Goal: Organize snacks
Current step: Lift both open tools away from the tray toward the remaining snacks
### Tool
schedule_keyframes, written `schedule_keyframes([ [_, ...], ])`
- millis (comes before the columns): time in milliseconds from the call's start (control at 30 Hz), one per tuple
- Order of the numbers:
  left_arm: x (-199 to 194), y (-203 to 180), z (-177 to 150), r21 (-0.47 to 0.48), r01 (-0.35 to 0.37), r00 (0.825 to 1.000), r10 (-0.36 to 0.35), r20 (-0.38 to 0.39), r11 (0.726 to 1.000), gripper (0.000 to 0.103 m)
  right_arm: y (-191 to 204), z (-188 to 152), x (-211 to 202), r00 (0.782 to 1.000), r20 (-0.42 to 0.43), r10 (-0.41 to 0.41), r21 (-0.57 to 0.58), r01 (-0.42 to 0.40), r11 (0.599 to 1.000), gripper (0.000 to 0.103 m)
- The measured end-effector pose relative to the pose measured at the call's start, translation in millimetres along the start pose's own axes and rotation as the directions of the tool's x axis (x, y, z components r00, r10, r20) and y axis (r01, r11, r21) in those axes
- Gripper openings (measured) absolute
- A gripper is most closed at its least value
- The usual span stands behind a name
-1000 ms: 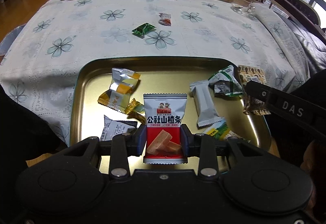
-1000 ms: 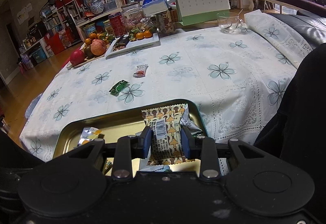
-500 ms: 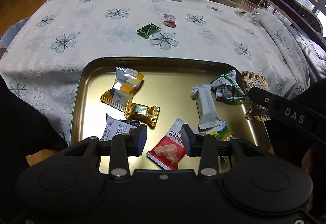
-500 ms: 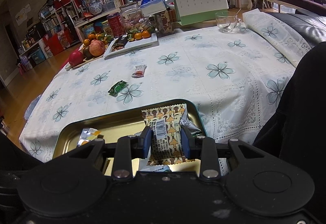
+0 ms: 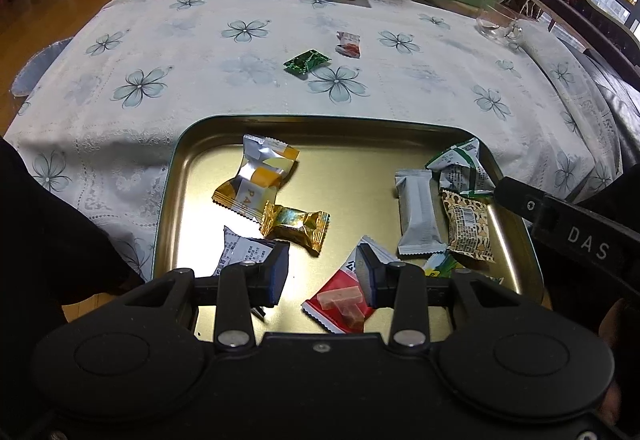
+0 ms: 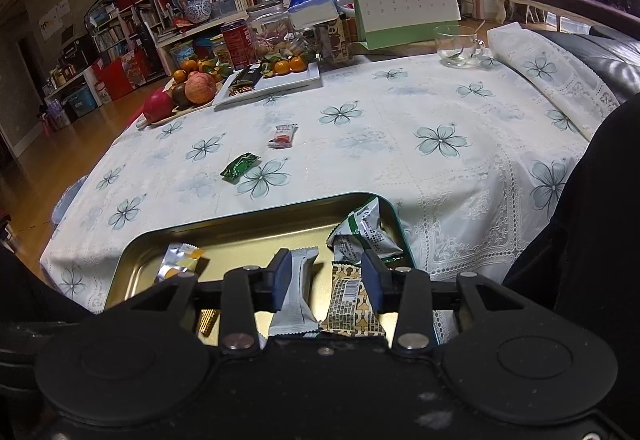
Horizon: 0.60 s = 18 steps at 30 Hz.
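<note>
Flower-printed white cloth (image 5: 168, 52) covers the wide table, with a fruit board, a white plate, jars and a desk calendar (image 6: 404, 6) along its far edge and shelves and a dark screen beyond. Close to the near edge sits the gold tin tray (image 5: 176, 160), already holding most of the wrapped snacks. Both grippers hover over it with nothing held: the left gripper (image 5: 323, 274) stands open, the red hawthorn packet (image 5: 340, 300) lying flat on the tray floor beneath its right finger, and the right gripper (image 6: 325, 280) has just been opening, its jaws clear of the brown patterned packet (image 6: 352, 304), which rests in the tray's near right corner beside a grey bar packet (image 6: 298, 292). This looks like the drop-off step, finished for both hands. Two snacks remain out on the cloth, well beyond the tray: a green packet (image 5: 307, 61) and, just farther right, a small red-and-white packet (image 5: 349, 44). The next move probably calls for reaching far over the tray rim, closing on each thin wrapper flat against the cloth.
</note>
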<state>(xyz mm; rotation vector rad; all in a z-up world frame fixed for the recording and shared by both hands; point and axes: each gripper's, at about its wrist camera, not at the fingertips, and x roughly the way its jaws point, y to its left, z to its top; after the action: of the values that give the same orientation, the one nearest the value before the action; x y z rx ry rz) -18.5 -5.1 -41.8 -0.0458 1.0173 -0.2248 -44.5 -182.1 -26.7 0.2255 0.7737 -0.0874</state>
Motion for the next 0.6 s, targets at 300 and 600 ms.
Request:
schedule_keyframes([
  [300,-2.4,-2.9,-0.7,0.017,-0.045,0.999,0.045,0.017,0.999,0.047,-0.9,0.1,1.0,1.000,-0.009,0.001,-0.004,-0.001,1.000,0.041],
  [600,-2.0,-2.7,-0.1,0.013,-0.132,0.991,0.132,0.018,0.991,0.047,3.8,-0.5,0.3,0.999,-0.036,0.009,-0.027,-0.010,1.000,0.041],
])
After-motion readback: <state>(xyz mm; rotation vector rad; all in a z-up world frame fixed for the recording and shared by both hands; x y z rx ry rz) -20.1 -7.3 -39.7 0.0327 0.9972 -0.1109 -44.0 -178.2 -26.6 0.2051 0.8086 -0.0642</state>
